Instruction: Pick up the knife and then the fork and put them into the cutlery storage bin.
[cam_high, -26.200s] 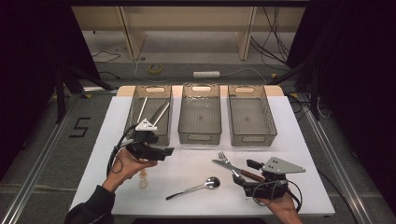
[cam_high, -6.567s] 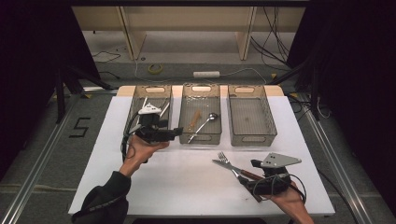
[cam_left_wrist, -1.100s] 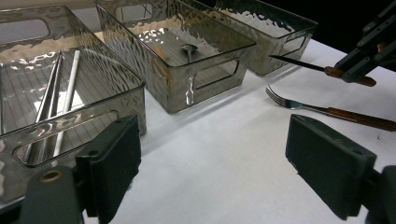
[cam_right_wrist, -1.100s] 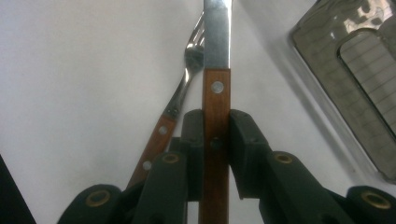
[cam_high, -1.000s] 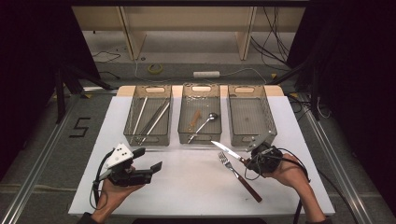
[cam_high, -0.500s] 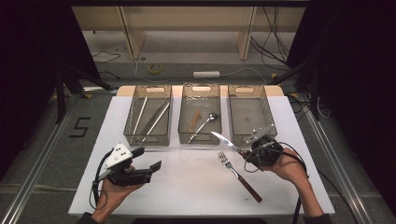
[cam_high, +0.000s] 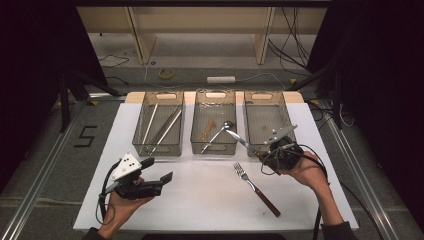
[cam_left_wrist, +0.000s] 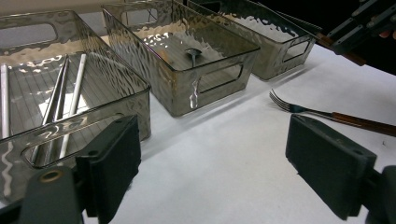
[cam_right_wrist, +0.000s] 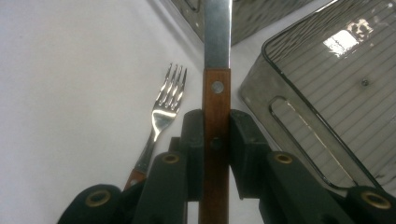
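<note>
White table (cam_high: 200, 200) carries three trays; right gripper (cam_high: 265, 150) clenches a wooden-handled knife (cam_right_wrist: 216, 93) raised at the right tray's (cam_high: 265, 117) near edge, fork (cam_high: 256, 187) lying below; left gripper (cam_high: 167, 178) gapes, holding nothing

Three bins (cam_high: 214, 146), one fork (cam_high: 256, 188), one knife (cam_high: 241, 141), one spoon (cam_high: 216, 136)

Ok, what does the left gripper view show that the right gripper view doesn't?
Left gripper view: the open left tongs, metal chopsticks in the left bin and a spoon in the middle bin. Right gripper view: the right tongs shut on the knife by its wooden handle. Both: the fork lying on the white table.
</note>
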